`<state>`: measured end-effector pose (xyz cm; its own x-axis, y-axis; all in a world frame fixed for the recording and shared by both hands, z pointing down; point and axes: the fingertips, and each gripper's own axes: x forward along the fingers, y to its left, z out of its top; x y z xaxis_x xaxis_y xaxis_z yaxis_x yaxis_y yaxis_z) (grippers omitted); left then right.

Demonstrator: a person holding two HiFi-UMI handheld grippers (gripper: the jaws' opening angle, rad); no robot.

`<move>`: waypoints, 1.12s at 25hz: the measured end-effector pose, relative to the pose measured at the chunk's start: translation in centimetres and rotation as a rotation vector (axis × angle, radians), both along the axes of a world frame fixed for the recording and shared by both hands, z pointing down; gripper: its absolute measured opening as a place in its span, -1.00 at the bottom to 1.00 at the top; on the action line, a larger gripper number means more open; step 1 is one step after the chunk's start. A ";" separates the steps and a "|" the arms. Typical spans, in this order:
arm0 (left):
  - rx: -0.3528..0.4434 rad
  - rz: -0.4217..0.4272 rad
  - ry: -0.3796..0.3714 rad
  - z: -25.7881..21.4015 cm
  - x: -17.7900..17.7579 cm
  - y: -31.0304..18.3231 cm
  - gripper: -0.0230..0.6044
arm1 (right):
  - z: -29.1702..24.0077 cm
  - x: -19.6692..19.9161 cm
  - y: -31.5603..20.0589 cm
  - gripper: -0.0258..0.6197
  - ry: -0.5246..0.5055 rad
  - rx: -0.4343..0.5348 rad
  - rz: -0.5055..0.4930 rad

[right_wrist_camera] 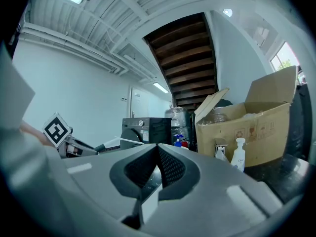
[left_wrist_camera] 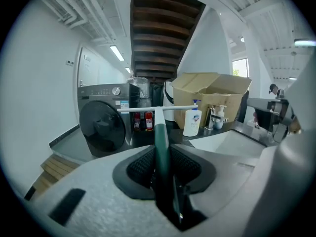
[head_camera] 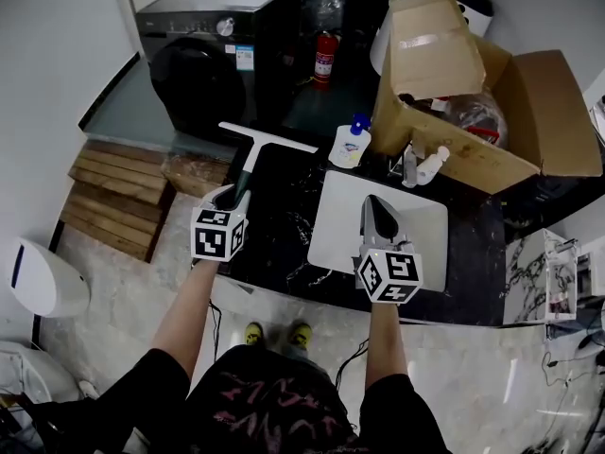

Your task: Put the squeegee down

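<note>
My left tool (head_camera: 233,200) is clamped on the dark handle of the squeegee (head_camera: 253,154). The handle runs straight out from between the jaws, with the white blade crosswise at the far end. From the head view it hangs over the left end of the dark counter (head_camera: 284,230); I cannot tell whether any of it touches the stone yet. My right tool (head_camera: 380,218) hovers over the white sink (head_camera: 427,230), jaws together on nothing.

The main risk, as I judge it, is that edge. If I let go with the blade past the corner, the heavy end could tip the squeegee off toward the wooden steps (head_camera: 113,192) and the floor. Opening too high would drop it, and it could bounce or skid on the polished stone.

The blade's right tip is near the soap bottle (head_camera: 350,145), so a swing that way could knock it over. Behind that are the tap (head_camera: 409,165), a small bottle (head_camera: 433,164) and the open box (head_camera: 492,93), which crowd the far right. The washer (head_camera: 203,60) stands beyond the blade. The bare counter between my two tools looks the safest spot.
</note>
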<state>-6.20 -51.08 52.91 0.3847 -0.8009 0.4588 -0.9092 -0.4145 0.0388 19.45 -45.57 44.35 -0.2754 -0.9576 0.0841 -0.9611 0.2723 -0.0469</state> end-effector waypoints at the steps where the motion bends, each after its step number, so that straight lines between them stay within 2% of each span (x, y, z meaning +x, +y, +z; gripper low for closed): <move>1: -0.008 -0.001 0.005 0.4 0.1 0.1 -0.61 | 0.1 0.1 0.0 -0.88 -0.001 -0.003 0.001; 18: -0.147 -0.016 -0.029 6.8 1.1 1.8 -0.61 | 1.4 1.0 -0.6 -0.88 -0.002 -0.028 -0.002; 28: -0.232 -0.020 -0.084 9.6 0.9 2.5 -0.60 | 1.8 0.3 -0.7 -0.88 -0.004 -0.037 -0.019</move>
